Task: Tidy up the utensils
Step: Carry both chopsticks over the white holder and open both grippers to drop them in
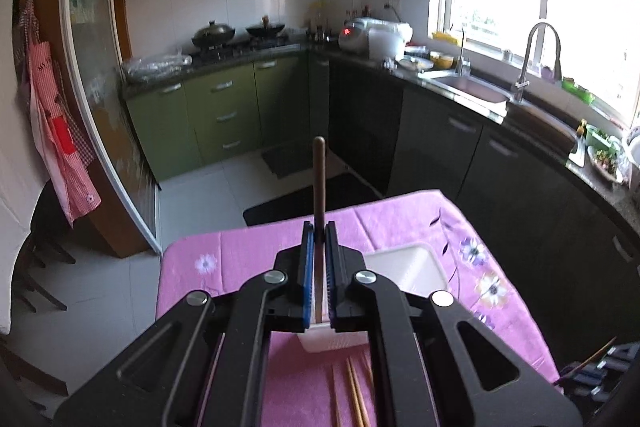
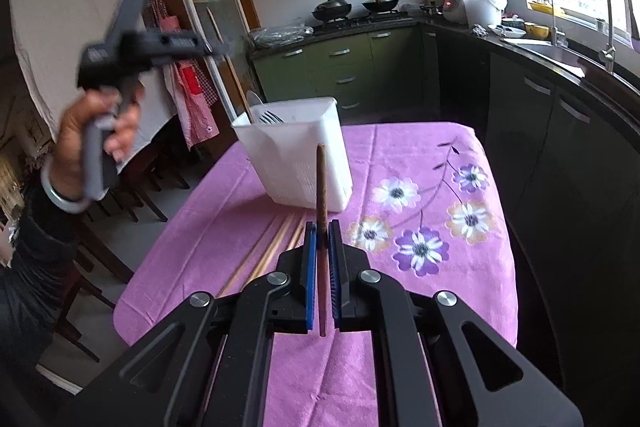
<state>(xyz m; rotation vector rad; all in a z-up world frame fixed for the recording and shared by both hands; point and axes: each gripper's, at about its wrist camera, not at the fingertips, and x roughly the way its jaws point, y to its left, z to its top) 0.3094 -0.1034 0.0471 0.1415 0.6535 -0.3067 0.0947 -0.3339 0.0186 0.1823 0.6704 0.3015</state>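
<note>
My left gripper (image 1: 319, 233) is shut on a brown chopstick (image 1: 319, 183) and holds it upright above the white utensil holder (image 1: 416, 267). My right gripper (image 2: 322, 231) is shut on another brown chopstick (image 2: 321, 179) above the purple tablecloth, just in front of the white holder (image 2: 296, 155). A fork (image 2: 269, 116) and a long chopstick stand in the holder. Several loose chopsticks (image 2: 276, 247) lie on the cloth in front of the holder, also seen in the left wrist view (image 1: 354, 395). The left gripper (image 2: 140, 43) shows raised high at left in the right wrist view.
The table has a purple flowered cloth (image 2: 420, 219). Dark chairs (image 2: 132, 195) stand at its left. Green cabinets and a stove (image 2: 352, 15) line the far wall. A counter with sink and tap (image 1: 536, 59) runs along the right under the window.
</note>
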